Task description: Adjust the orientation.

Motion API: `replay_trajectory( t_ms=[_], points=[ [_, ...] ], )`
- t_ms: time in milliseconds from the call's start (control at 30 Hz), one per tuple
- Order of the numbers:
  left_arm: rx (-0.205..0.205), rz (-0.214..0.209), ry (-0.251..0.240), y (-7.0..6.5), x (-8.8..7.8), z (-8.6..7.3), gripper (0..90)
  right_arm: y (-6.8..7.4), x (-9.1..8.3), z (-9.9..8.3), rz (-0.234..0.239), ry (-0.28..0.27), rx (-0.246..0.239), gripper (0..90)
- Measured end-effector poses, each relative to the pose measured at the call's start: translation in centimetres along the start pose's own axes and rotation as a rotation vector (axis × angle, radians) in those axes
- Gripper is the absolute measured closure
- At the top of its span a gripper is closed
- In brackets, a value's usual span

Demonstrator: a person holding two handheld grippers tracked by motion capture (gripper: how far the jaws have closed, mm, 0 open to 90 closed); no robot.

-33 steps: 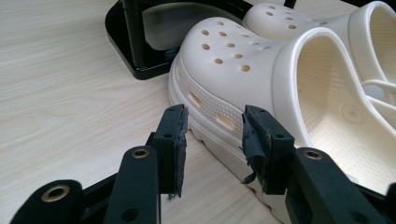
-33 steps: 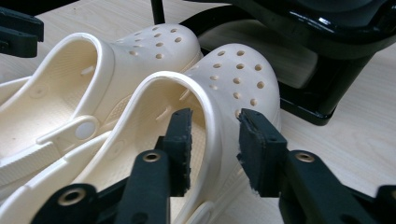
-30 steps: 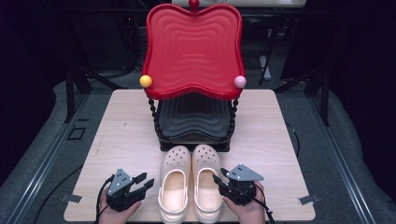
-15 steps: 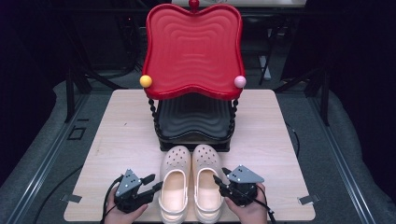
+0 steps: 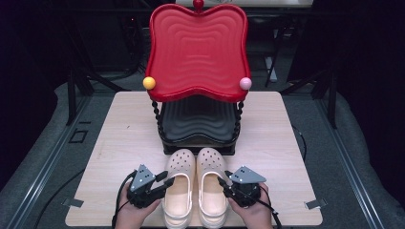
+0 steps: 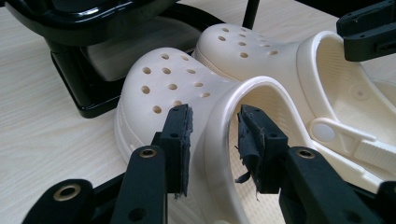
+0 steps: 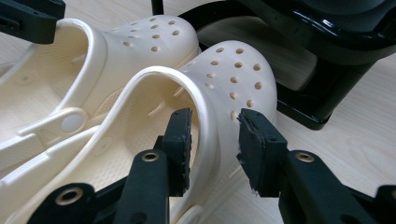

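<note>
The 2 cream clogs sit side by side at the counter's near edge, toes at the black shelf (image 5: 198, 138) under the red tray (image 5: 197, 52). The left tongs (image 6: 212, 135) have just been closing astride the left clog (image 5: 179, 191) rim, pads not yet pressing; likewise the right tongs (image 7: 212, 137) on the right clog (image 5: 212, 188). Best to seat both rims deep between the pads, then squeeze evenly before lifting.

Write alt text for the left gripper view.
The left gripper straddles the outer wall of a cream clog, its jaws closing in but not yet pressing. A second clog lies beside it, with a black rack behind.
</note>
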State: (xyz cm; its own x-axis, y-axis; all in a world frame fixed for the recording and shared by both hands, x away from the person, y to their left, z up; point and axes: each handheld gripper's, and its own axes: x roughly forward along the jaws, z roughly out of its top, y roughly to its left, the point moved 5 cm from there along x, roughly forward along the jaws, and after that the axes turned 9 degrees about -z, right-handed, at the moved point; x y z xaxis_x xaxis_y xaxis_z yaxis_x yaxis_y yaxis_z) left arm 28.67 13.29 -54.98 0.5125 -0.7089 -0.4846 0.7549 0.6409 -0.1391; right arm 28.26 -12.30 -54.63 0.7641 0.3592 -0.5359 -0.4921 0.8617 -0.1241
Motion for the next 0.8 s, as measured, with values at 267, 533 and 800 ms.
replay_trajectory(
  t_ms=[267,533,800],
  points=[
    [0.025,0.029,0.014,-0.2,1.0,-0.2,67.1,0.2,0.6,0.0,-0.015,0.01,-0.025,69.9],
    [0.044,0.054,0.017,-0.1,1.3,-0.3,67.1,0.5,1.2,-0.2,-0.025,0.026,-0.061,71.4],
    [0.05,0.061,0.029,0.1,1.7,0.0,64.3,0.6,1.9,0.2,-0.022,0.021,-0.071,66.3]
  ],
)
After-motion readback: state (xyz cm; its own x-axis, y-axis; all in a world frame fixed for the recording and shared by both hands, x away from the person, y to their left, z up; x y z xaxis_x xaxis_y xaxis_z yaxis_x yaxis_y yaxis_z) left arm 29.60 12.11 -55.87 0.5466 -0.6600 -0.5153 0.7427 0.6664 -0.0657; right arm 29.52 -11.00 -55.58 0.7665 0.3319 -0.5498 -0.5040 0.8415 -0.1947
